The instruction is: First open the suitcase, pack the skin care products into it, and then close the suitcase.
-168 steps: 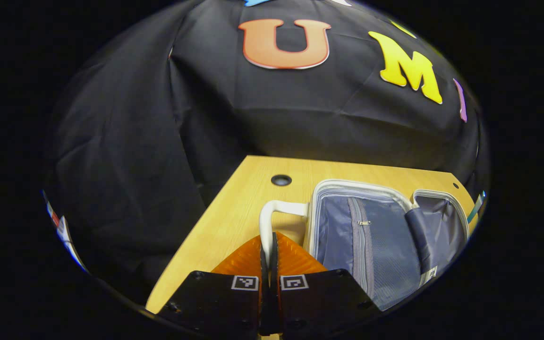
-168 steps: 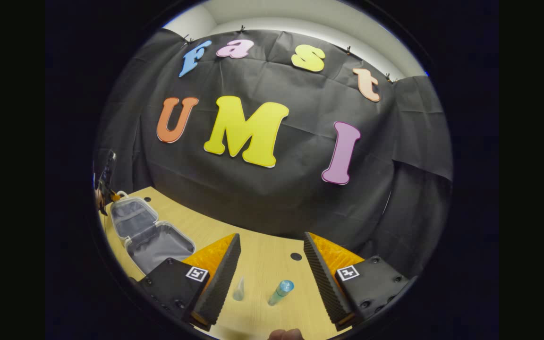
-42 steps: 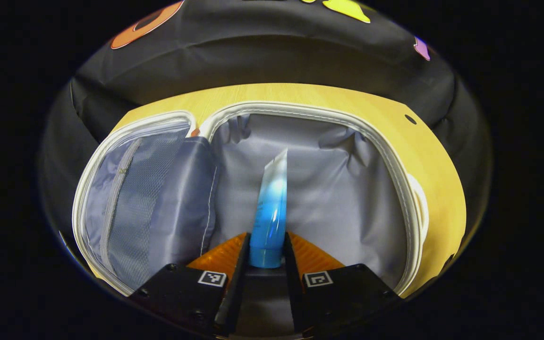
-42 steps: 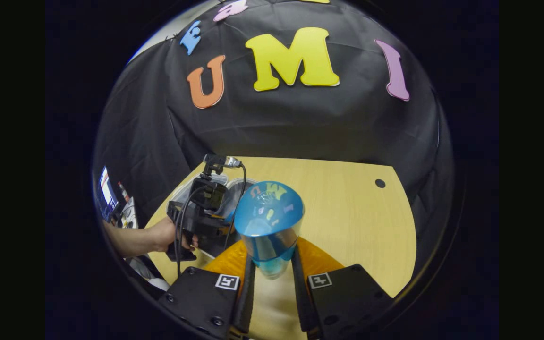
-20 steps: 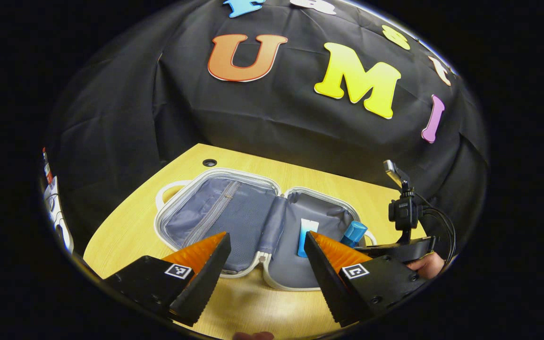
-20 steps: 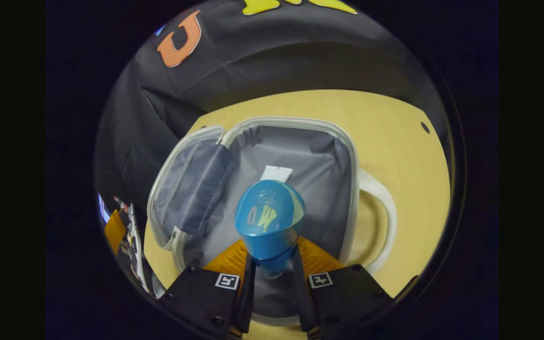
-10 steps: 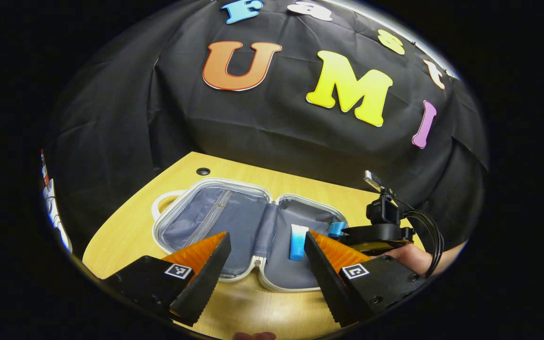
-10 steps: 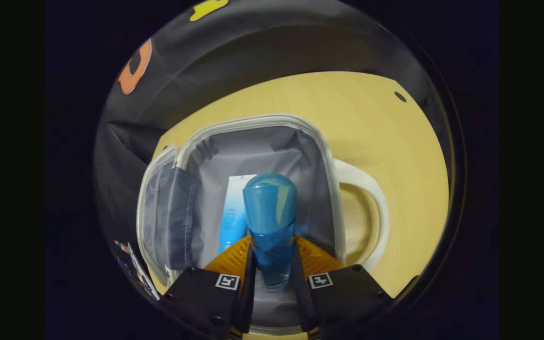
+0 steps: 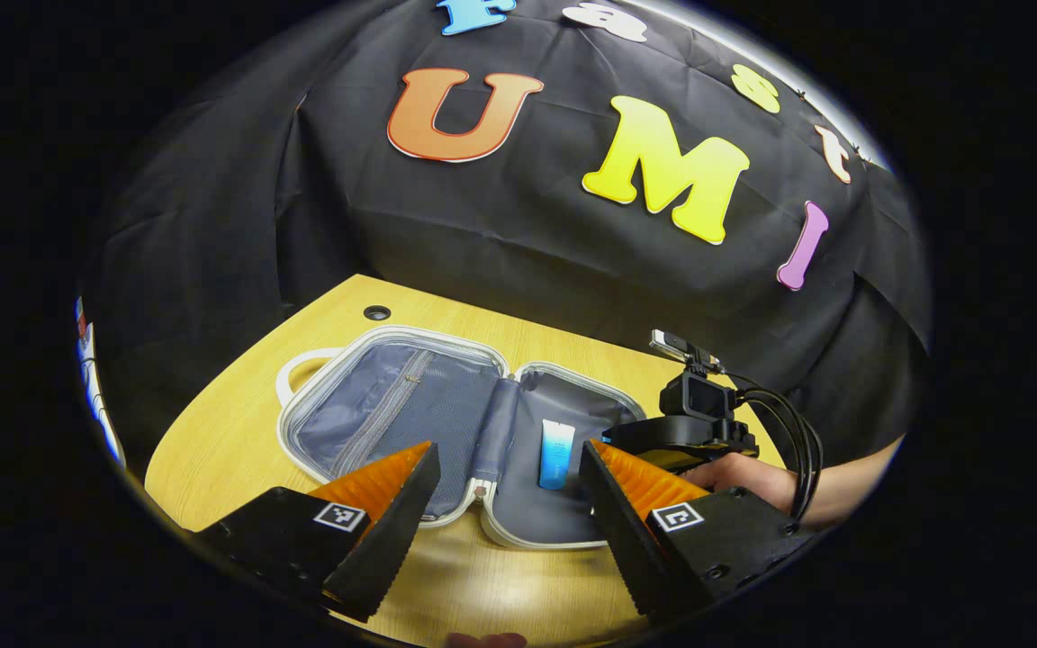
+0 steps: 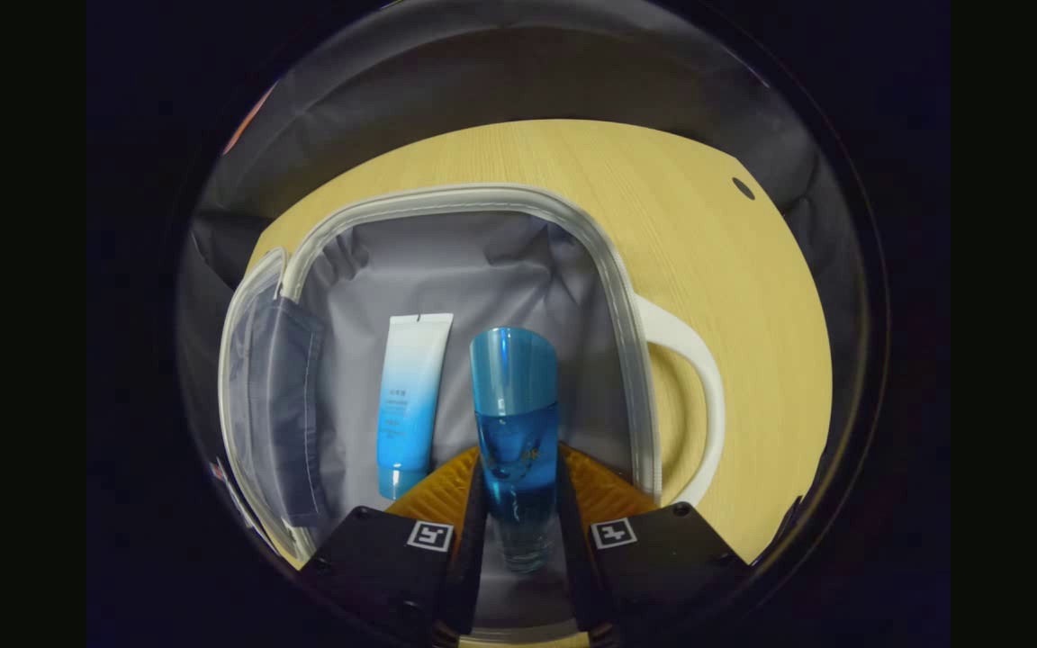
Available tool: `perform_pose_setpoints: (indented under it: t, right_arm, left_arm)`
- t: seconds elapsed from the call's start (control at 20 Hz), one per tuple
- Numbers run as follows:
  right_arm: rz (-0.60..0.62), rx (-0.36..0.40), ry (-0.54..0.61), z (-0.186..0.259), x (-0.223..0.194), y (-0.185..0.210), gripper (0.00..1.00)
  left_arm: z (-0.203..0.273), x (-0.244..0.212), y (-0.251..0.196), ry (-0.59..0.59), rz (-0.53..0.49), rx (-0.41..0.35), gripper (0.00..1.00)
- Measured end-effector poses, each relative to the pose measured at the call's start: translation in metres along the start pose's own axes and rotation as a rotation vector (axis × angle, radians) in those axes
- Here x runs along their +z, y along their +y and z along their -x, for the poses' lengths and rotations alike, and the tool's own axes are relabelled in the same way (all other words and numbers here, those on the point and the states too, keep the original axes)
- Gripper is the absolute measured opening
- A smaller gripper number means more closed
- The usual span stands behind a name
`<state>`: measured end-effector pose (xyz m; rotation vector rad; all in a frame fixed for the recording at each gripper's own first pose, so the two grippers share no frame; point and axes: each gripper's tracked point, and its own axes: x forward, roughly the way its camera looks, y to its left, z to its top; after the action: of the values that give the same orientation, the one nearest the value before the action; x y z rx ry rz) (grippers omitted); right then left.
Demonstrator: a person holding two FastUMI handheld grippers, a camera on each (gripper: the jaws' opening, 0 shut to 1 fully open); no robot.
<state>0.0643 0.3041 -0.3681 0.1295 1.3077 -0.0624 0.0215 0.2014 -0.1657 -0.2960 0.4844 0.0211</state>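
Suitcase [image 9: 446, 423], a small white-rimmed case with grey fabric lining, lies opened flat on the light wooden table [image 9: 239, 432], its two halves side by side in the left gripper view. The tabletop has a small round dark hole [image 9: 377, 313] at its far left, beyond the case, and black cloth hangs as the booth's wall behind it.

Half a second ago the clear blue bottle with a blue cap [image 10: 514, 423] was held a little higher over the case; now, in the right gripper view, it has come lower into the right half, and the blue-and-white squeeze tube [image 10: 409, 405] beside it shows in full where before it was partly hidden. In the left gripper view the far gripper and the hand [image 9: 739, 477] holding it have sunk nearer the case's right edge.

The left half carries a zipped mesh pocket [image 9: 392, 418]; a white loop handle [image 10: 694, 405] stands out from the right half's outer side, and another from the left half's far left. The tube lies flat on the lining of the right half, cap toward the near edge, just left of the bottle.

The right gripper [image 10: 518, 513] has both fingers pressed against the bottle's lower body. The left gripper [image 9: 509, 486] hangs near the case's near edge with its fingers spread wide, holding nothing.
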Motion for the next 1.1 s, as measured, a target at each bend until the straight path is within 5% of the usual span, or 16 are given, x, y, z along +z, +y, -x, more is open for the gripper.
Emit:
perform_pose_setpoints:
  t: [0.3,0.5,0.75,1.0,1.1]
  right_arm:
    - [-0.003,-0.001,-0.004,0.000,0.000,0.001,0.42]
    - [0.003,0.075,-0.022,0.021,-0.009,0.004,0.42]
    - [0.177,0.203,-0.166,0.082,-0.011,0.005,0.71]
    - [0.418,0.284,-0.399,0.149,0.006,0.002,0.72]
    - [0.497,0.294,-0.446,0.171,0.001,0.000,0.80]
  left_arm:
    - [0.000,-0.003,0.009,0.032,0.041,-0.004,0.98]
    - [0.006,0.013,0.035,-0.004,-0.016,0.009,0.98]
    - [0.011,0.033,0.106,-0.050,-0.010,0.071,0.98]
    - [-0.012,0.040,0.181,-0.056,0.128,0.037,0.98]
    - [-0.037,0.036,0.205,-0.039,0.236,0.009,0.98]
